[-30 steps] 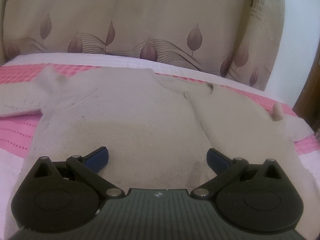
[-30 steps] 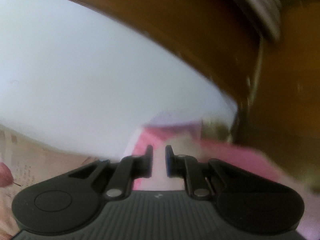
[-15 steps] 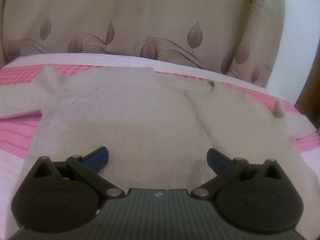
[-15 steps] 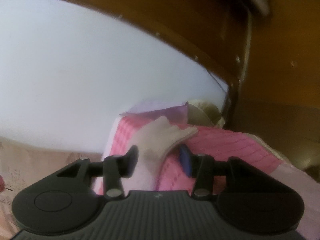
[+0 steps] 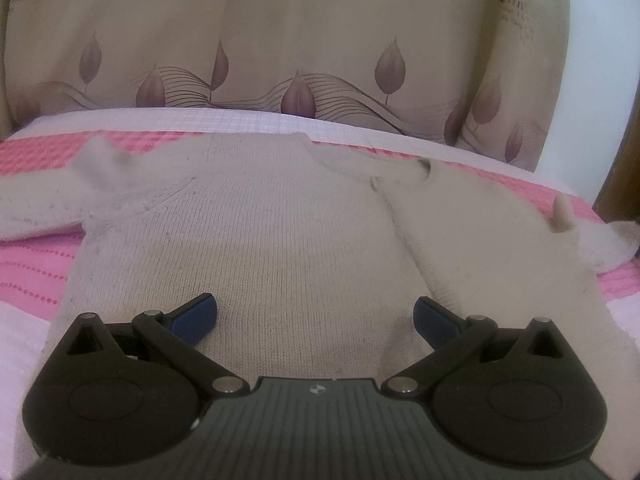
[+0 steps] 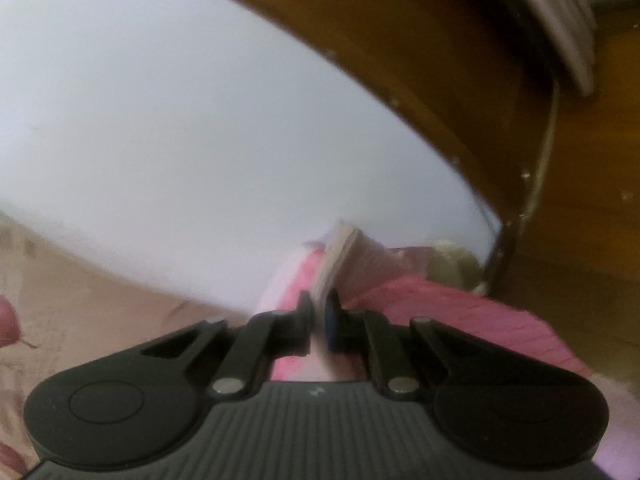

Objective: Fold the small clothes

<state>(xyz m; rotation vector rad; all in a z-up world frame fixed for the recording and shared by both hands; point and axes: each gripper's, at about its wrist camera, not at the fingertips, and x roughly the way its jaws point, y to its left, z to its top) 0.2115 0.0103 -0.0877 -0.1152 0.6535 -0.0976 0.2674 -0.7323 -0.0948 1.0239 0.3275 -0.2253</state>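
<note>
A beige knitted sweater (image 5: 280,240) lies flat on the pink bed cover (image 5: 36,276), its neck towards the curtain. My left gripper (image 5: 314,308) hovers low over its lower body, open, with only the flat knit between the blue pads. Its left sleeve (image 5: 36,208) stretches out to the left. The right sleeve (image 5: 600,240) ends at the far right, bunched and slightly raised. In the right wrist view my right gripper (image 6: 319,304) has its jaws closing tight on the sleeve cuff (image 6: 336,256), which sticks up from between the pads.
A beige curtain (image 5: 320,40) with a leaf pattern hangs behind the bed. A white wall (image 6: 180,120) and a brown wooden frame (image 6: 460,60) stand close on the right. The pink cover's white border (image 5: 180,118) runs along the far edge.
My right gripper opened around the sleeve cuff, then shut on it, and the cuff now stands up between the pads. The left gripper and the sweater's body have not moved.
</note>
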